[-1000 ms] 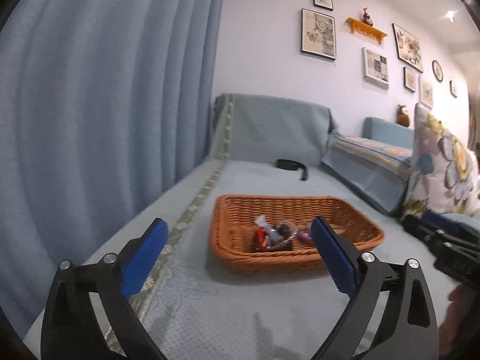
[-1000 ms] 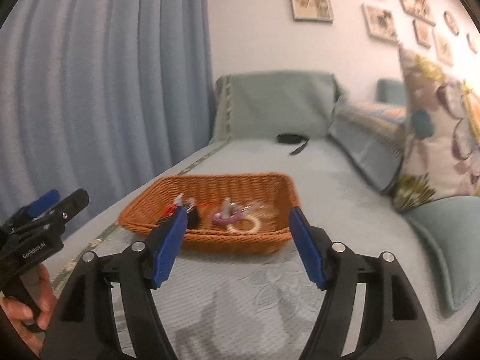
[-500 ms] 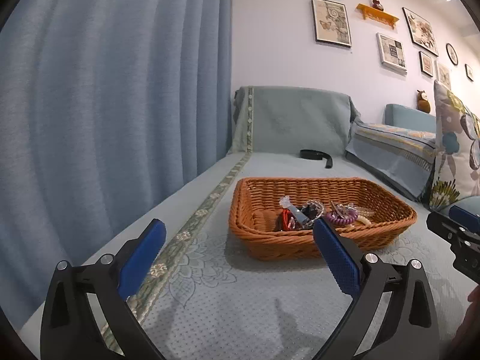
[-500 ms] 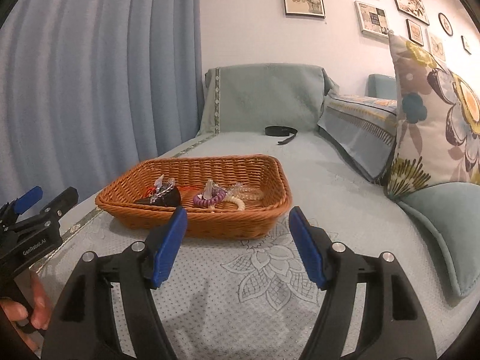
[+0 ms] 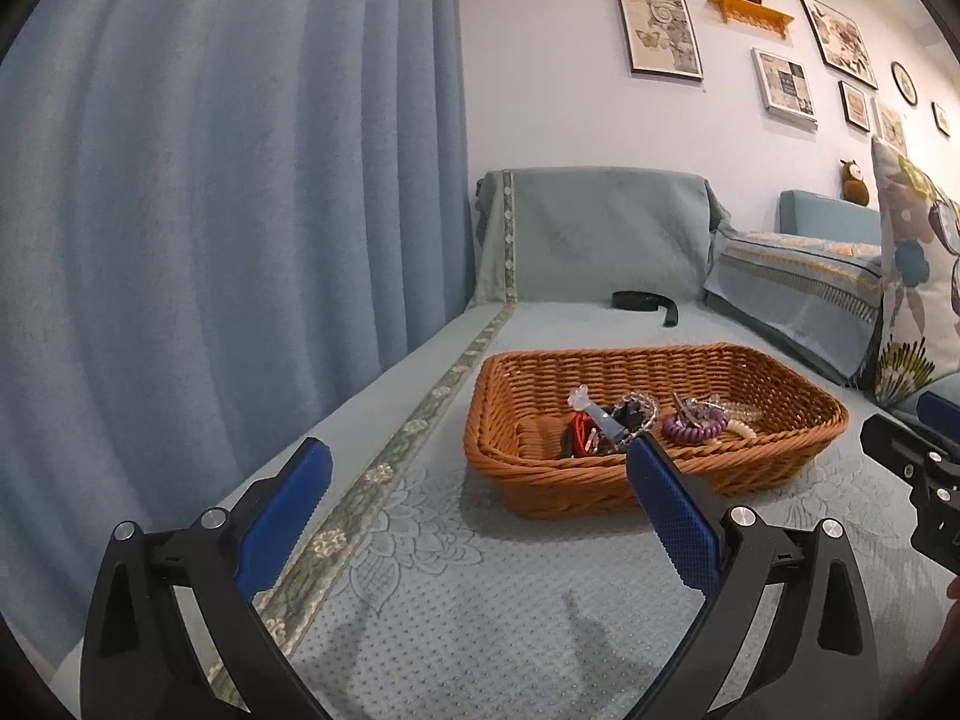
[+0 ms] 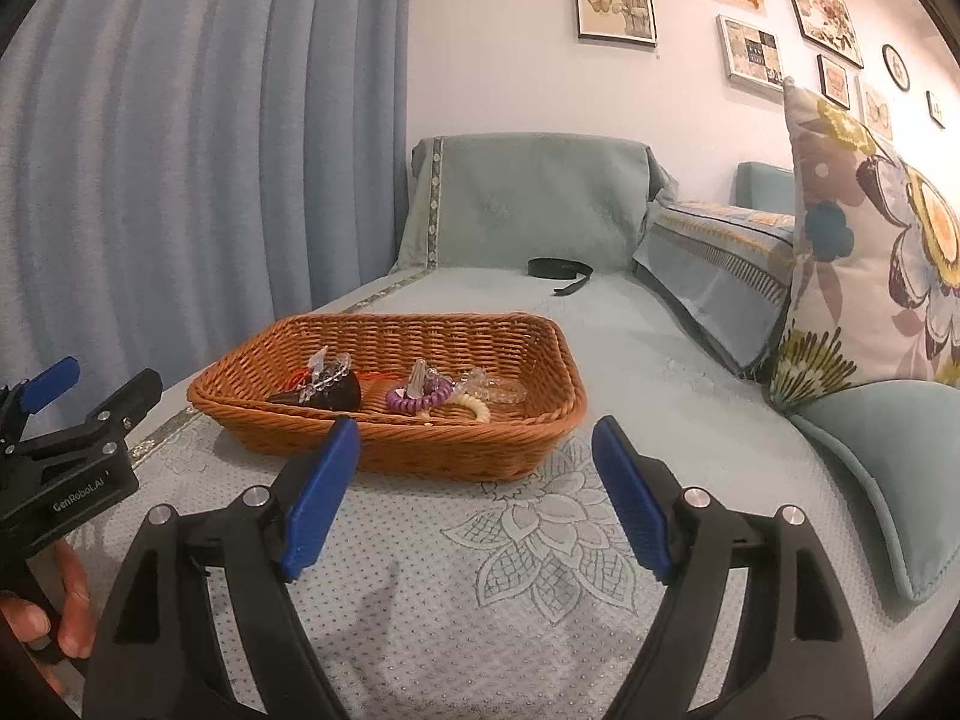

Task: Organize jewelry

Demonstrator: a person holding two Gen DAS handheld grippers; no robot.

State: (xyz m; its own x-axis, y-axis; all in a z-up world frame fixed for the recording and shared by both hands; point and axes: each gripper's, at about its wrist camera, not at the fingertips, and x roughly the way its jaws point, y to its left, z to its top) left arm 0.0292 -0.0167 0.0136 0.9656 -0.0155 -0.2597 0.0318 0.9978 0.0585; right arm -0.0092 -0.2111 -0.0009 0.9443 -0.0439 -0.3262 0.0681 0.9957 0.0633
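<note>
A brown wicker basket [image 5: 798, 387] [image 6: 528, 336] sits on the pale blue sofa cover. Inside lie a purple coil hair tie [image 5: 696, 427] [image 6: 420, 399], a clear bead bracelet [image 5: 639, 405], a cream coil band [image 6: 477, 408] and a dark pouch-like piece [image 6: 336, 394]. My left gripper [image 5: 477, 465] hovers open short of the basket's near left corner, nothing between its blue pads. My right gripper [image 6: 474, 435] hangs just before the basket's near rim, its jaws opening and empty. Each gripper shows at the other view's edge.
A black strap [image 5: 645, 302] [image 6: 558, 269] lies farther back on the seat. A floral cushion [image 6: 870, 252] and a plain teal cushion [image 6: 882, 462] stand to the right. Blue curtains [image 5: 210, 210] hang along the left. A hand [image 6: 42, 618] grips the left tool's handle.
Both views steadied and levelled, and the basket now sits higher and sharper in frame. The right gripper sank slightly and its pads spread wider. The left gripper stayed open.
</note>
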